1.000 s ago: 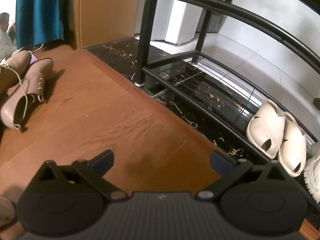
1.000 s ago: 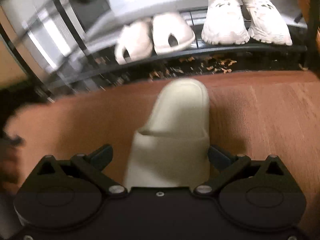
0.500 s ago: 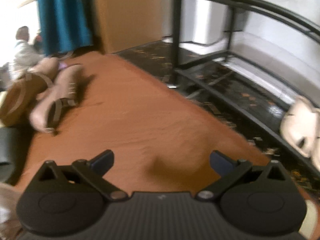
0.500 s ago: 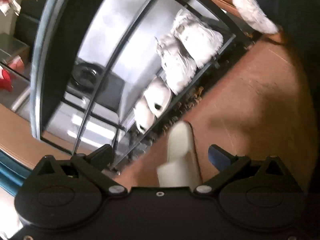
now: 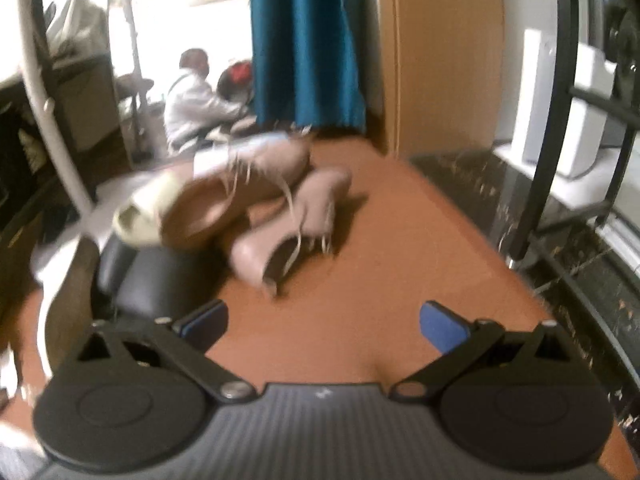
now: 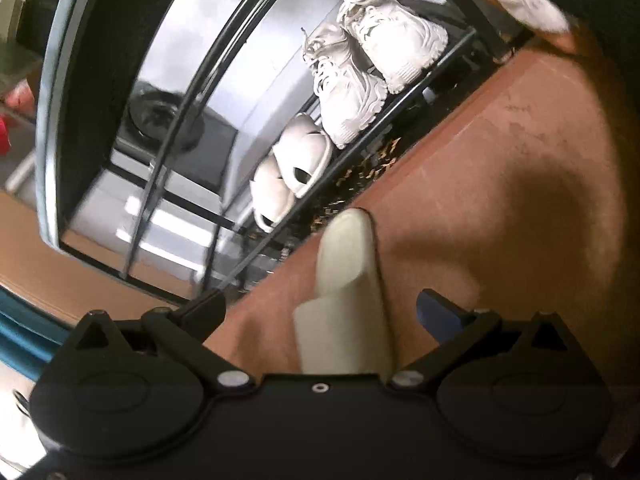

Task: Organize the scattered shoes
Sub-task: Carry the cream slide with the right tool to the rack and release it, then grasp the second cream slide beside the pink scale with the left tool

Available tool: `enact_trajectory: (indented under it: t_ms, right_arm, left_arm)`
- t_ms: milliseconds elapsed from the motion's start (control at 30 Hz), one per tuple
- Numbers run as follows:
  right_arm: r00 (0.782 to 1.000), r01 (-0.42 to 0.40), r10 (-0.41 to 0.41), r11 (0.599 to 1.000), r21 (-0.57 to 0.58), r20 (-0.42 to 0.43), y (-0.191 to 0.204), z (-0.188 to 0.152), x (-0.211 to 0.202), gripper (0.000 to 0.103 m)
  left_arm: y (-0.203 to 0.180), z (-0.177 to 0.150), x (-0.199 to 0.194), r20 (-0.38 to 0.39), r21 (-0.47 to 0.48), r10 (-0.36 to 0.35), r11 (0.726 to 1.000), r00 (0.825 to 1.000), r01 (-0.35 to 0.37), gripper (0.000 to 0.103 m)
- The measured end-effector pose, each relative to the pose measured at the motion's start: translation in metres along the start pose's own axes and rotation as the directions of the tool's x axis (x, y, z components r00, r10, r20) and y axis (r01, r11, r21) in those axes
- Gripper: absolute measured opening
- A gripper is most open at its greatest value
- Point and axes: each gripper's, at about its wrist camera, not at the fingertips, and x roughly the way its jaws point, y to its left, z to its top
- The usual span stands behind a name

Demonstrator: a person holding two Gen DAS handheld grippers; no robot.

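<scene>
Slide (image 6: 344, 292) sits between right gripper (image 6: 320, 312) fingers.

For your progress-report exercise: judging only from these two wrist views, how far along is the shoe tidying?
Done: white sneakers and white clogs sit paired on the black rack. In hand: a cream slide lies between the right gripper's open fingers, ungripped. Left: the tan lace-ups lie jumbled on the floor ahead of the empty, open left gripper.

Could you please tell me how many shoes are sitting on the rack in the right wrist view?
4: two white sneakers at the far end and two cream clogs beside them on the rack; others may be hidden.
</scene>
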Motion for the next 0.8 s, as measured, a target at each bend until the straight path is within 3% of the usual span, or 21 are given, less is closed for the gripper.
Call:
enact_trajectory:
  t_ms: [67, 100, 200, 333, 500, 567, 700, 800]
  right_arm:
    - [0.999, -0.043, 0.043, 0.999, 0.012, -0.015, -0.001, -0.002, 0.0, 0.103]
    - [0.998, -0.062, 0.062, 0.998, -0.001, -0.03, 0.002, -0.003, 0.001, 0.103]
    - [0.989, -0.14, 0.137, 0.989, -0.043, -0.065, 0.016, -0.013, 0.008, 0.103]
    - [0.973, -0.186, 0.181, 0.982, -0.019, -0.142, 0.029, -0.033, 0.025, 0.103]
    - [0.943, -0.232, 0.231, 0.972, 0.026, -0.239, 0.045, -0.058, 0.047, 0.103]
    - [0.934, -0.242, 0.245, 0.969, 0.043, -0.261, 0.049, -0.066, 0.053, 0.103]
    - [0.929, -0.262, 0.266, 0.964, 0.051, -0.256, 0.055, -0.068, 0.055, 0.103]
    - [0.925, -0.243, 0.241, 0.97, 0.028, -0.295, 0.053, -0.072, 0.058, 0.103]
  left_arm:
    - [0.016, 0.018, 0.005, -0.007, -0.039, -0.087, 0.996, 0.996, 0.087, 0.102]
    - [0.032, 0.036, 0.014, -0.026, -0.059, -0.18, 0.982, 0.983, 0.178, 0.102]
    - [0.06, 0.064, 0.033, -0.053, -0.122, -0.249, 0.963, 0.967, 0.241, 0.102]
    - [0.121, 0.097, 0.067, -0.049, -0.347, -0.214, 0.92, 0.976, 0.185, 0.102]
    - [0.184, 0.113, 0.113, -0.088, -0.529, -0.122, 0.847, 0.989, 0.058, 0.102]
    - [0.209, 0.117, 0.131, -0.098, -0.578, -0.1, 0.815, 0.99, 0.025, 0.102]
    - [0.242, 0.123, 0.162, -0.103, -0.58, 0.039, 0.809, 0.994, -0.092, 0.102]
    - [0.252, 0.125, 0.188, -0.169, -0.618, 0.053, 0.772, 0.984, -0.148, 0.102]
